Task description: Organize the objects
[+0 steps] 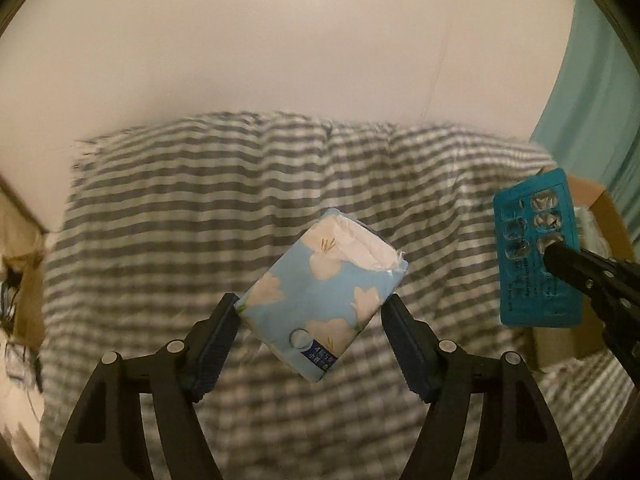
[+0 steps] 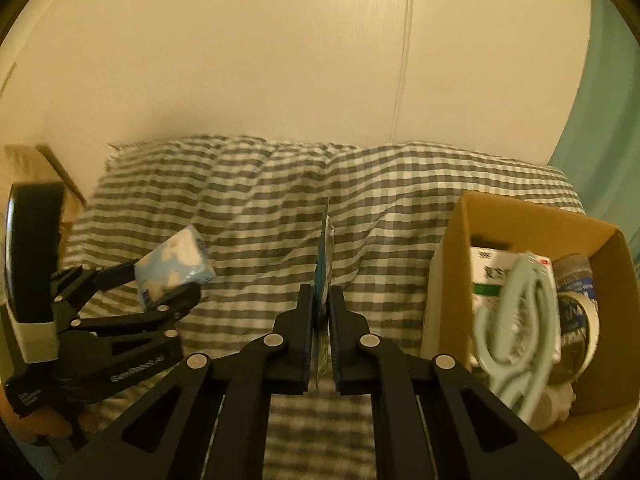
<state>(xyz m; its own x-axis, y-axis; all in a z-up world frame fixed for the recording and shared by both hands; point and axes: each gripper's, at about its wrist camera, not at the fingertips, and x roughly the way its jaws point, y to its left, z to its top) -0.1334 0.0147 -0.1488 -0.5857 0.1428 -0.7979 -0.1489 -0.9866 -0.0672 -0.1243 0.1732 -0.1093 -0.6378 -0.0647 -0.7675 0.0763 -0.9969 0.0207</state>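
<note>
Item, surface: we log a bed under a grey-and-white checked cloth (image 2: 256,216), its far edge against a pale wall (image 2: 280,48); the middle of the cloth lies open between both claws.

Item, cardboard box (image 2: 452,248): at the right edge of the bed, open-topped, holding a medicine carton (image 2: 490,276), a pale green hanger (image 2: 520,320) and a tape roll (image 2: 580,316).

Item, left claw (image 1: 312,312): moderately open, gripping a blue flowered tissue pack (image 1: 320,292) tilted above the cloth.

Item, right claw (image 2: 321,300): nearly closed, pinching a teal blister pack (image 1: 536,248) edge-on, upright, left of the box.
</note>
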